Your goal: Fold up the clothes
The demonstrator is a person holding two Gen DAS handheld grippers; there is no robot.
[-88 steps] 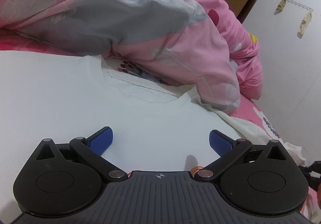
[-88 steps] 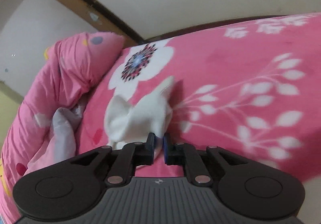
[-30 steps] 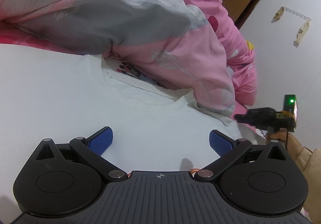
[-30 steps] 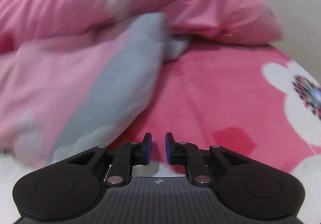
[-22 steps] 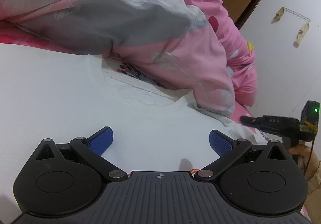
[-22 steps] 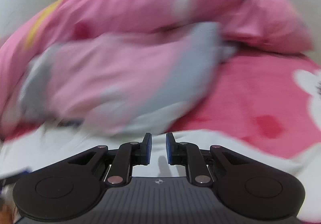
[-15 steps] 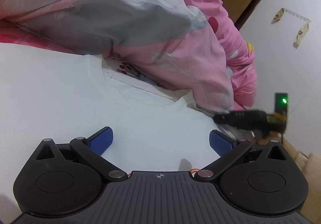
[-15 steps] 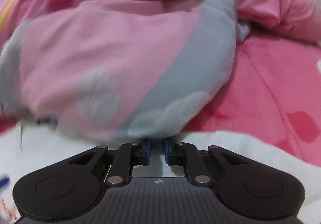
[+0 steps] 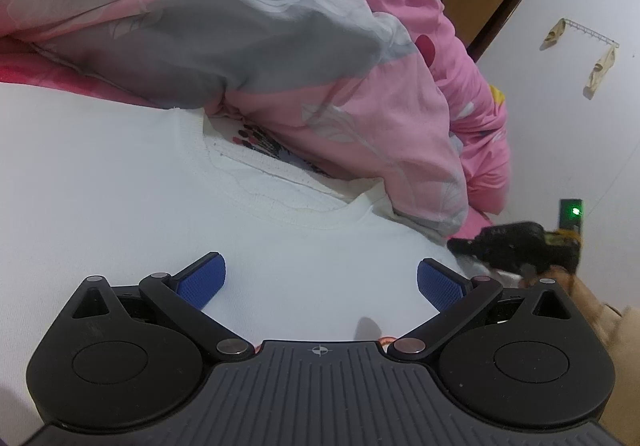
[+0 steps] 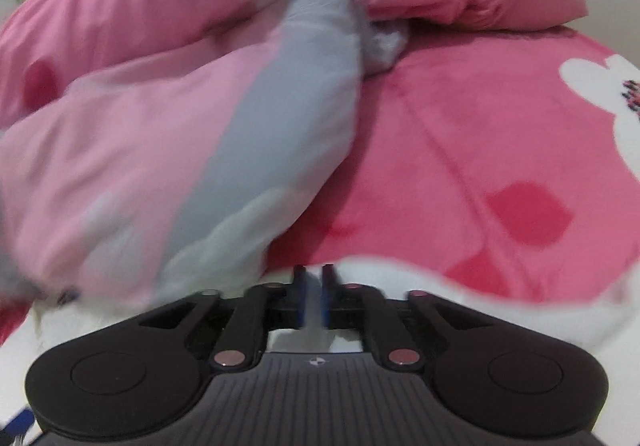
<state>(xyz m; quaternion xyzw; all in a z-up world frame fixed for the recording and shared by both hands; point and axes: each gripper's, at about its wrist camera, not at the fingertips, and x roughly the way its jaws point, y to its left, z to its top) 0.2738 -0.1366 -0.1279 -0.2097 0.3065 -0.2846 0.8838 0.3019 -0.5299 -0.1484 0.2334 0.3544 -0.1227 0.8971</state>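
White T-shirt (image 9: 120, 182) spread flat on the bed, collar toward the heaped pink-and-grey duvet (image 9: 248, 46), which overlaps the shirt's far edge beside the neckline. Left tongs (image 9: 320, 278) hovering low over the chest panel just below the collar — blue pads wide apart, nothing between them.

Right tongs (image 10: 314, 296) down at the shirt's edge (image 10: 400, 270), where white cloth meets the pink floral bedsheet (image 10: 500, 166). Pads drawn together with a sliver of white fabric apparently pinched between them; blur at the tips makes the exact bite hard to confirm. Same tongs seen from the left wrist view as a dark shape (image 9: 508, 246) at the shirt's right shoulder or sleeve, close under the duvet's overhang, with a tan sleeve (image 9: 600, 322) behind.

Step in hand, by the look of it: taking hold of the right side for the first lengthwise fold. Next move probably a lift and a carry across toward the shirt's middle — calling for a firm pinch on the cloth, enough height to clear the duvet corner, and perhaps the left tongs pressing the chest down to keep the body from dragging.
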